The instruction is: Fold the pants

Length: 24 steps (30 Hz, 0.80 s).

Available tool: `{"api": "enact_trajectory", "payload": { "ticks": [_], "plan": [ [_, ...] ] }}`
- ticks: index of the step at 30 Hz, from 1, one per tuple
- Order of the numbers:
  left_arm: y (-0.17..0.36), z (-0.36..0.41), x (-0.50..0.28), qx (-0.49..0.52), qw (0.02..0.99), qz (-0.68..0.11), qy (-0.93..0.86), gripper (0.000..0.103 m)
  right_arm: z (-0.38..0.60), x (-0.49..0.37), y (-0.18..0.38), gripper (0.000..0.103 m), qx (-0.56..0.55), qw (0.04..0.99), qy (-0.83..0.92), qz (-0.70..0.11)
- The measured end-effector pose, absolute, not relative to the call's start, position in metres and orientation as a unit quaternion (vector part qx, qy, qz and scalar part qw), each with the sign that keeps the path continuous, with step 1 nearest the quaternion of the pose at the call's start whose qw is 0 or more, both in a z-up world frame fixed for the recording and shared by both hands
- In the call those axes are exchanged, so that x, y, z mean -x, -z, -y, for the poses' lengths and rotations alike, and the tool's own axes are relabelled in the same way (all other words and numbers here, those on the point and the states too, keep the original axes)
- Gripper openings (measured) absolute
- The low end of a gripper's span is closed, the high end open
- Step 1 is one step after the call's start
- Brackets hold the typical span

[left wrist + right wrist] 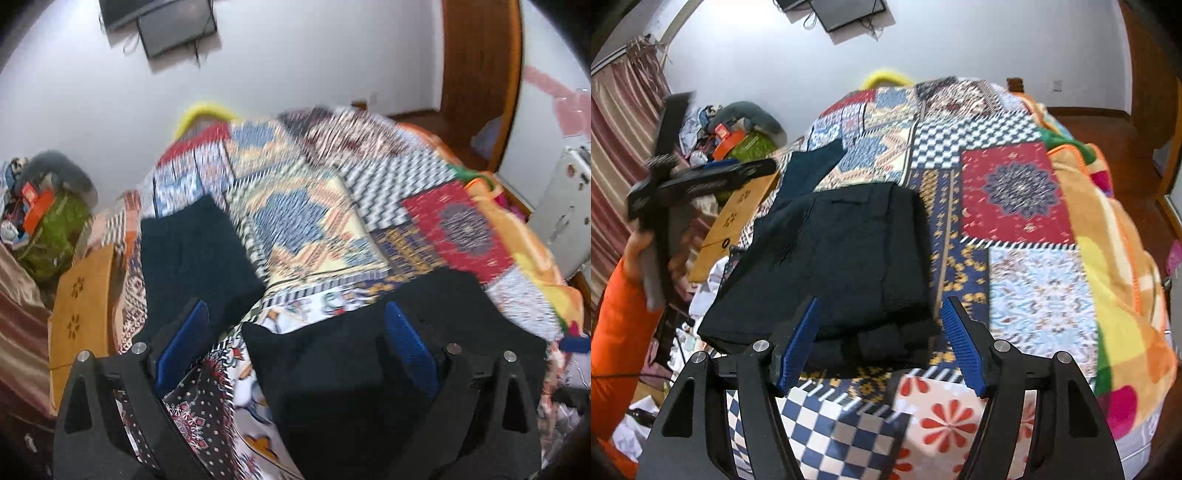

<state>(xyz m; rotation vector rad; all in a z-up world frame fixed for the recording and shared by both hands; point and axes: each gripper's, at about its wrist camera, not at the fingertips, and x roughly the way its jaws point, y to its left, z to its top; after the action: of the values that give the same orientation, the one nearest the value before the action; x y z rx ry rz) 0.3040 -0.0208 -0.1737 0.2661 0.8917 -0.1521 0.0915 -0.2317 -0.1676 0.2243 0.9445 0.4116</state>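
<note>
Dark navy pants (846,258) lie folded in a thick stack on the patchwork bed cover (1015,192); one leg end (812,166) stretches toward the far left. In the left wrist view the pants (351,350) fill the space between the fingers, and the leg (192,254) lies to the left. My left gripper (295,314) is open just above the pants, holding nothing; it also shows in the right wrist view (701,177), raised at the left. My right gripper (879,310) is open over the near edge of the folded stack, holding nothing.
A wooden board (738,218) lies at the bed's left edge. A pile of bags and clutter (738,136) sits by the wall. A curtain (624,122) hangs at left. A white cabinet (565,210) stands at right. An orange blanket (1123,295) covers the bed's right side.
</note>
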Motion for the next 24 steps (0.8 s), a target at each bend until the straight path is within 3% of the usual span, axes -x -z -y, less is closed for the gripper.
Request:
{"api": "enact_trajectory", "payload": {
  "ticks": [6, 9, 24],
  "plan": [
    [0.244, 0.015, -0.349, -0.157, 0.849, -0.499, 0.07, 0.097, 0.215, -0.097, 0.193, 0.064, -0.105, 0.848, -0.195, -0.481],
    [0.271, 0.011, -0.357, -0.17, 0.834, -0.519, 0.077, 0.103, 0.217, -0.099, 0.194, 0.066, -0.109, 0.847, -0.192, -0.484],
    [0.264, -0.087, -0.257, -0.096, 0.835, -0.542, -0.021, 0.103, 0.208, -0.099, 0.165, 0.066, -0.083, 0.861, -0.194, -0.462]
  ]
}}
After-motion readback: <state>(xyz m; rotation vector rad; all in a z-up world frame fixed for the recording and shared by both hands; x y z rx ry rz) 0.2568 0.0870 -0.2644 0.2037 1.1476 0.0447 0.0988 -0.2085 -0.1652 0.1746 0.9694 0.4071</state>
